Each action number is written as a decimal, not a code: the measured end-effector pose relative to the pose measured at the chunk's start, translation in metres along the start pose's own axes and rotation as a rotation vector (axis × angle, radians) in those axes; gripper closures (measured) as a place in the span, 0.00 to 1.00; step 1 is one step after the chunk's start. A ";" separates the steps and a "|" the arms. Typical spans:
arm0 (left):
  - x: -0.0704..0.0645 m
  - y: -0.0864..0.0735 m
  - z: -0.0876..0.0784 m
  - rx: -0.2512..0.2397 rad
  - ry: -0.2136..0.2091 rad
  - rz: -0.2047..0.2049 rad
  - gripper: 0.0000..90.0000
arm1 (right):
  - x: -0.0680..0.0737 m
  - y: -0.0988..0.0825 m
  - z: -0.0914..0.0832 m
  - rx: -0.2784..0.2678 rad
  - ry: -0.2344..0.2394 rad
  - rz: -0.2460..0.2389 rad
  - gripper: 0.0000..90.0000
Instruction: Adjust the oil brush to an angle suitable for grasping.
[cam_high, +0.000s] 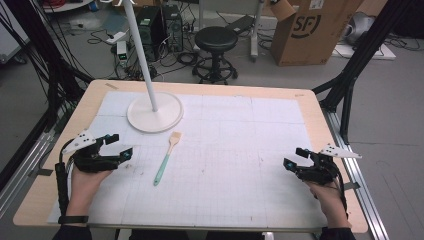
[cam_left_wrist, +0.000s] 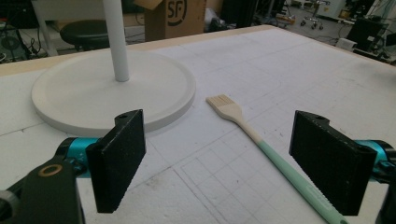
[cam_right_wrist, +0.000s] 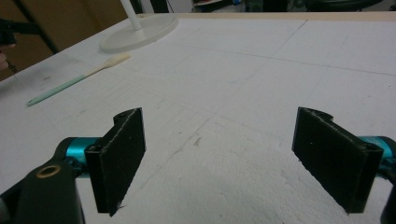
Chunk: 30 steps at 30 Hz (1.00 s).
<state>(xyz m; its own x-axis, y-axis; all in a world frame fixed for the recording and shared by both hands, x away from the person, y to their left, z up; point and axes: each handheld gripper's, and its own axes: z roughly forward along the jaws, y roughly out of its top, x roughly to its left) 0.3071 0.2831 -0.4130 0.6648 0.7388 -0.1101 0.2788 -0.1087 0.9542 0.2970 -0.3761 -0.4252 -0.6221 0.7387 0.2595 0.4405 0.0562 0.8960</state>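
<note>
A pastry brush (cam_high: 166, 157) with a mint-green handle and pale bristles lies on the white gridded mat (cam_high: 225, 165), just in front of the round white lamp base (cam_high: 155, 114). My left gripper (cam_high: 119, 146) rests at the table's left, open and empty, a short way left of the brush. In the left gripper view the brush (cam_left_wrist: 261, 144) runs diagonally between the wide-apart jaws, further ahead on the mat. My right gripper (cam_high: 295, 158) sits at the table's right, open with nothing between its jaws. In the right gripper view the brush (cam_right_wrist: 77, 79) lies far off at upper left.
A white pole (cam_high: 141, 50) rises from the lamp base. Wooden table edge (cam_high: 210, 86) frames the mat. Beyond the table stand a black stool (cam_high: 216, 40), a cardboard box (cam_high: 312, 30), computer towers and cables on the floor. Black frame struts (cam_high: 360, 55) stand at the right.
</note>
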 end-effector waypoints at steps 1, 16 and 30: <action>0.000 0.000 0.000 0.003 -0.003 0.003 0.21 | 0.000 0.000 0.000 -0.001 0.000 0.002 0.19; 0.000 -0.002 0.003 0.026 -0.038 0.022 0.29 | 0.001 -0.002 -0.002 0.010 -0.002 -0.003 0.19; -0.011 -0.012 0.020 0.168 -0.138 0.083 0.73 | 0.001 -0.002 -0.001 0.012 -0.004 0.000 0.19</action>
<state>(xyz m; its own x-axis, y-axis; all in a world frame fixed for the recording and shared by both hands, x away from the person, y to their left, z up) 0.3105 0.2630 -0.4285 0.7753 0.6263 -0.0814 0.3230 -0.2825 0.9033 0.2943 -0.3763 -0.4264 -0.6195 0.7415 0.2577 0.4482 0.0646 0.8916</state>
